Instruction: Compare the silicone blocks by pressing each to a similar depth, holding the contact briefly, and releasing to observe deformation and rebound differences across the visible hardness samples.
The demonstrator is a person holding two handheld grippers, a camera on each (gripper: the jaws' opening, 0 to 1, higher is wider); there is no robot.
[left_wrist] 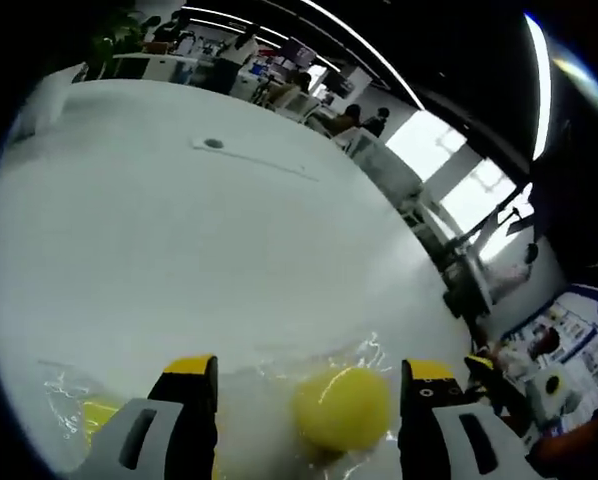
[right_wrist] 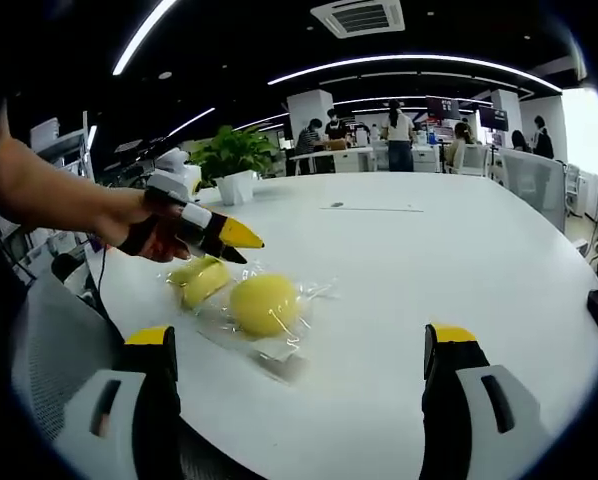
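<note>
1. The white bench [right_wrist: 459, 270] is the largest thing; it is wide and round-edged, and it carries everything of the task.
2. A potted plant [right_wrist: 231, 160] stands at the far left edge of the bench in the right gripper view.
3. The right gripper [right_wrist: 304, 385] hangs over the near edge of the bench. Its jaws are spread wide apart, with nothing between them.
4. The left gripper [left_wrist: 307, 405] is low over the bench, its jaws spread to either side of a yellow ball. In the right gripper view this gripper [right_wrist: 229, 240] is held in a person's hand [right_wrist: 129, 228], its yellow tips just above the bags.
5. Clear plastic bags [right_wrist: 279, 345] lie on the bench, crinkled, with the yellow pieces inside them.
6. The yellow ball [right_wrist: 264, 304] lies in its bag, near the middle of the near side of the bench; it is also seen in the left gripper view [left_wrist: 342, 407].
7. A second yellow piece [right_wrist: 203, 279], flatter, lies just beside the ball, under the left gripper's tips.
</note>
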